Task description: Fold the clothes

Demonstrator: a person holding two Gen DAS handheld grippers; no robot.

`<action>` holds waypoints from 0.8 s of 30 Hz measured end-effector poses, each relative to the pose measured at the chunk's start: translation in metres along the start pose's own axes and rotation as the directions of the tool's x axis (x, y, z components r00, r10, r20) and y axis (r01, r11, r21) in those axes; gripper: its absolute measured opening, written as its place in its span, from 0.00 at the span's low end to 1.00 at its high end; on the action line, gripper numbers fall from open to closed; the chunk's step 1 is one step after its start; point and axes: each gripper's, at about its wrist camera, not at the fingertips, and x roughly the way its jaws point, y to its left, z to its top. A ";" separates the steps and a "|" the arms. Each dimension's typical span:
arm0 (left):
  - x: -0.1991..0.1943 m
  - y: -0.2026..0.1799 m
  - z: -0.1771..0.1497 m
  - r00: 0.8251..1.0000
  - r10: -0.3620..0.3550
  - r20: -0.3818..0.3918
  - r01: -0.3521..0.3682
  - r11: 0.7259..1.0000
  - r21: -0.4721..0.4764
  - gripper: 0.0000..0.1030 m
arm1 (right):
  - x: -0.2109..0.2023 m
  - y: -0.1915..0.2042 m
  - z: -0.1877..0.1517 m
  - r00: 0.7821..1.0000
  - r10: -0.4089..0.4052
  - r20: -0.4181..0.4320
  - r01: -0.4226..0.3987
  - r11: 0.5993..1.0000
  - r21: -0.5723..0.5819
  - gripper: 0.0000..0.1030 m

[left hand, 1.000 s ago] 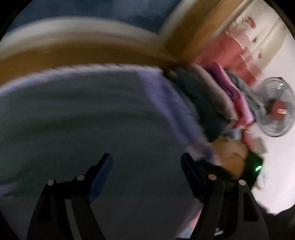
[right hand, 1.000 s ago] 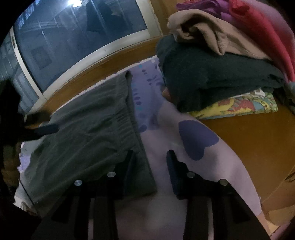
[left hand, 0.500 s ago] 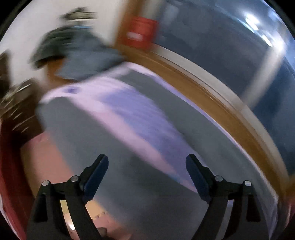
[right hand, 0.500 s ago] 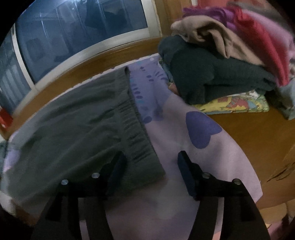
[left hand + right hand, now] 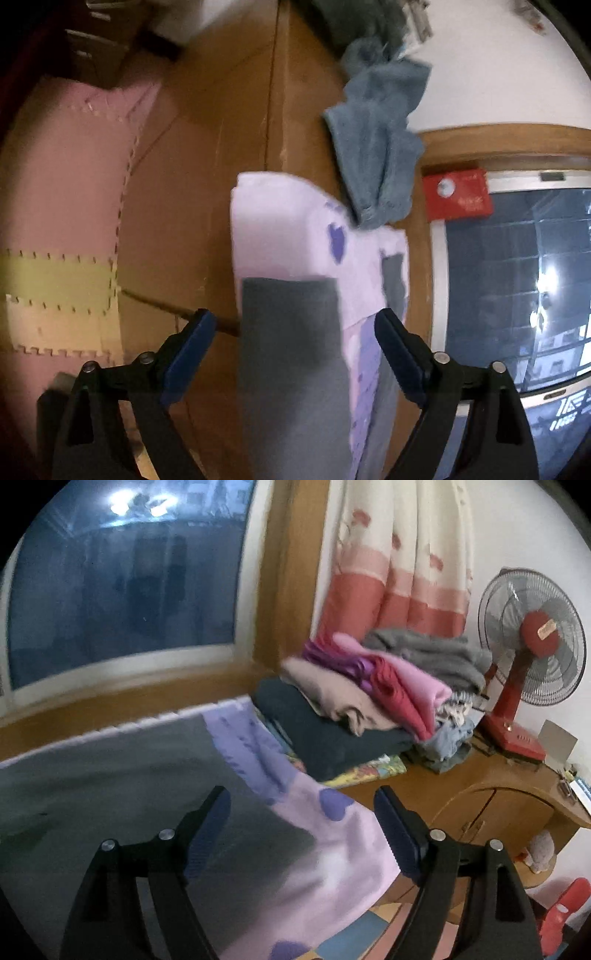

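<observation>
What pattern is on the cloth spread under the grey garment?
Pale lilac cloth with purple heart shapes, clearest in the right wrist view.

Dim indoor light is seen; lamp glare is reflected in the dark window (image 5: 122,590) (motion blur throughout), and fisheye edges are bent and vignetted.

Dark window (image 5: 122,583) with white frame and reflected lights at far left, wooden sill (image 5: 110,705) below it, cream and red curtain (image 5: 402,572) to its right, white wall (image 5: 517,524), red fan (image 5: 532,642) on wooden cabinet (image 5: 495,794) at right, pink and yellow foam floor mats (image 5: 55,221)
</observation>
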 end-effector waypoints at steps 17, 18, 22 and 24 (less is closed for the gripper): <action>0.009 -0.017 -0.004 0.991 0.039 -0.125 -0.029 0.996 0.083 0.06 | 0.014 -0.037 -0.042 0.931 0.104 -0.350 0.024 0.940 0.342 0.78; 0.007 -0.022 -0.005 0.992 0.031 -0.121 -0.020 0.996 0.087 0.06 | 0.018 -0.045 -0.044 0.926 0.104 -0.362 0.035 0.933 0.359 0.78; 0.000 -0.041 -0.008 0.994 0.001 -0.105 0.009 0.995 0.099 0.06 | 0.035 -0.089 -0.046 0.914 0.271 -0.302 -0.074 0.844 0.532 0.69; -0.002 -0.049 -0.006 0.996 -0.006 -0.094 0.015 0.995 0.094 0.06 | 0.046 -0.110 -0.050 0.890 0.384 -0.245 -0.151 0.757 0.636 0.61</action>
